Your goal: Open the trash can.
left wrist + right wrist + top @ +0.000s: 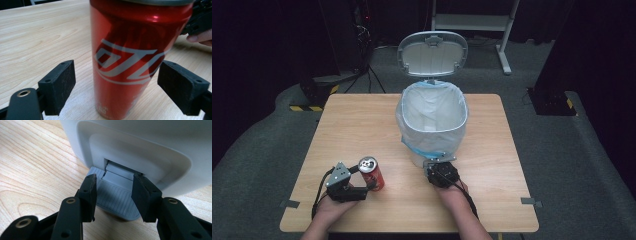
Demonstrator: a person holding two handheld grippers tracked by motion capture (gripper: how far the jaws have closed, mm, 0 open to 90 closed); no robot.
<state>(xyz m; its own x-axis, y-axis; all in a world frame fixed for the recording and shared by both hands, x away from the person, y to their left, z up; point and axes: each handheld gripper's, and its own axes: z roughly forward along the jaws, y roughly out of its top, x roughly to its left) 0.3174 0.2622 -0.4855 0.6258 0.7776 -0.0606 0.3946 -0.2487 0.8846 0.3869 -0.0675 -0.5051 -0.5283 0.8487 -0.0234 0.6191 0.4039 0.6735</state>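
Note:
A red soda can [372, 172] stands upright on the wooden table [357, 120], near the front left. My left gripper [370, 184] is open around the can [127, 62]. The left pad [58, 85] stands clear of it and the right pad [181, 87] is almost at its side. A white pedal bin [460, 127] lined with a white bag stands mid-table with its lid [432, 52] up. My right gripper [439, 164] is at the bin's front foot. Its jaws stand a little apart with their tips down on the grey ribbed pedal [113, 200].
The person's right hand [200, 38] and its gripper show past the can in the left gripper view. Tape marks [289, 203] sit at the table's front corners. Behind the table are a white stand [504, 47] and dark equipment on grey carpet.

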